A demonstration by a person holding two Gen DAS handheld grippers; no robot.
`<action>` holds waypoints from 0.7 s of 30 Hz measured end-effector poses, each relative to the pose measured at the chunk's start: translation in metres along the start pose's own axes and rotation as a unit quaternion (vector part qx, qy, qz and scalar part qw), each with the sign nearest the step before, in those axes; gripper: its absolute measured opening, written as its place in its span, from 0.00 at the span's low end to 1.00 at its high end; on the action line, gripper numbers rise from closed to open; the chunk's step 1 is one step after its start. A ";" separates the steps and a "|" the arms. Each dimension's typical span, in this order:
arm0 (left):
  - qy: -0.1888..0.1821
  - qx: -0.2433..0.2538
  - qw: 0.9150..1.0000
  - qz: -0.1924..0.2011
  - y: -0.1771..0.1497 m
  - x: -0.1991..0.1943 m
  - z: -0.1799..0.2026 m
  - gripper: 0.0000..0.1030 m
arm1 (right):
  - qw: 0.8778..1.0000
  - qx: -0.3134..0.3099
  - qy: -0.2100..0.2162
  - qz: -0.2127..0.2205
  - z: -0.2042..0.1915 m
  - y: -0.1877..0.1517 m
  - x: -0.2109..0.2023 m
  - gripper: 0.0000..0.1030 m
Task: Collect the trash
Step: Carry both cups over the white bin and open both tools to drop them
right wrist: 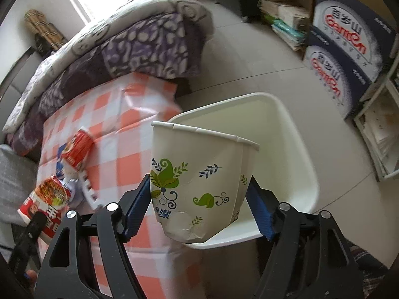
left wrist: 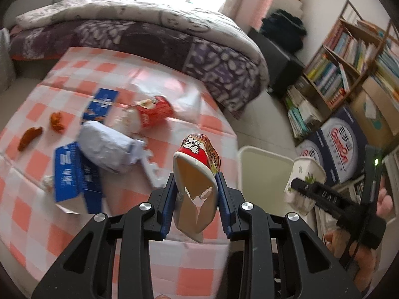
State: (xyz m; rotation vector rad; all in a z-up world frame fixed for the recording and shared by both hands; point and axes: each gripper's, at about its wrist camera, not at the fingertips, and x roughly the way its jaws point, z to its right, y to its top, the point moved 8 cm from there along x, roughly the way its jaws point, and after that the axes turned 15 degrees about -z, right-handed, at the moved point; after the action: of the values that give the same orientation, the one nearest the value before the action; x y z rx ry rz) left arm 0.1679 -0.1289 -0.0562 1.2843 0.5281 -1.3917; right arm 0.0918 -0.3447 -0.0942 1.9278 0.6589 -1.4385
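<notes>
My left gripper [left wrist: 195,191] is shut on a crushed red noodle cup [left wrist: 197,164], held above the checked table's [left wrist: 37,211] right edge. My right gripper [right wrist: 199,196] is shut on a white paper cup with green leaves [right wrist: 197,174], held over the white bin [right wrist: 294,149]. That paper cup [left wrist: 303,182] and the bin [left wrist: 261,174] also show in the left wrist view at the right. The red noodle cup [right wrist: 45,204] shows at the lower left of the right wrist view.
On the table lie another red cup [left wrist: 154,111], blue cartons [left wrist: 72,174], a crumpled white bag [left wrist: 107,147] and brown food scraps [left wrist: 30,138]. A bed [left wrist: 149,32] stands behind the table. Bookshelves [left wrist: 344,57] and boxes [right wrist: 349,49] line the right wall.
</notes>
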 end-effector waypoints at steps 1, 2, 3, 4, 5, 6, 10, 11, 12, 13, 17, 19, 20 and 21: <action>-0.003 0.004 1.000 -0.003 -0.001 0.003 0.004 0.31 | 1.000 0.005 -0.003 0.002 0.007 0.003 -0.002 0.69; -0.009 0.011 1.000 -0.008 -0.001 0.008 0.013 0.31 | 1.000 0.011 -0.004 0.003 0.012 0.004 -0.005 0.71; -0.013 0.014 1.000 -0.011 -0.002 0.011 0.018 0.31 | 1.000 0.016 -0.004 0.005 0.018 0.006 -0.007 0.71; -0.018 0.020 0.999 -0.017 -0.003 0.016 0.025 0.31 | 1.000 0.021 -0.004 0.006 0.023 0.007 -0.008 0.72; -0.023 0.025 0.999 -0.020 -0.003 0.020 0.031 0.31 | 1.000 0.030 -0.003 0.008 0.031 0.010 -0.012 0.73; -0.026 0.028 0.999 -0.023 -0.003 0.023 0.036 0.31 | 0.999 0.036 -0.003 0.010 0.036 0.011 -0.014 0.76; -0.038 0.044 0.998 -0.041 -0.006 0.040 0.058 0.31 | 0.998 0.063 0.000 0.023 0.060 0.017 -0.025 0.82; -0.040 0.049 0.997 -0.047 -0.007 0.047 0.065 0.31 | 0.997 0.068 0.003 0.024 0.065 0.018 -0.027 0.83; -0.042 0.052 0.996 -0.051 -0.008 0.051 0.070 0.31 | 0.997 0.072 0.006 0.025 0.068 0.019 -0.028 0.83; -0.044 0.056 0.996 -0.056 -0.009 0.056 0.076 0.31 | 0.997 0.075 0.008 0.026 0.071 0.020 -0.029 0.83; -0.048 0.070 0.994 -0.071 -0.015 0.072 0.094 0.32 | 0.996 0.086 0.015 0.032 0.083 0.024 -0.036 0.84; -0.048 0.078 0.993 -0.079 -0.017 0.080 0.103 0.32 | 0.995 0.088 0.014 0.035 0.088 0.026 -0.039 0.84; -0.049 0.080 0.992 -0.082 -0.018 0.083 0.107 0.32 | 0.995 0.090 0.014 0.037 0.091 0.026 -0.040 0.84; -0.050 0.082 0.992 -0.084 -0.018 0.086 0.109 0.32 | 0.995 0.091 0.014 0.038 0.093 0.027 -0.040 0.84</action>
State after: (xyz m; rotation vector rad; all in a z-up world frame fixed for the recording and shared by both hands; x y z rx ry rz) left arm 0.1262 -0.2536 -0.1053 1.3172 0.4697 -1.6599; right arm 0.0399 -0.4321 -0.0688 2.0931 0.4743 -1.4694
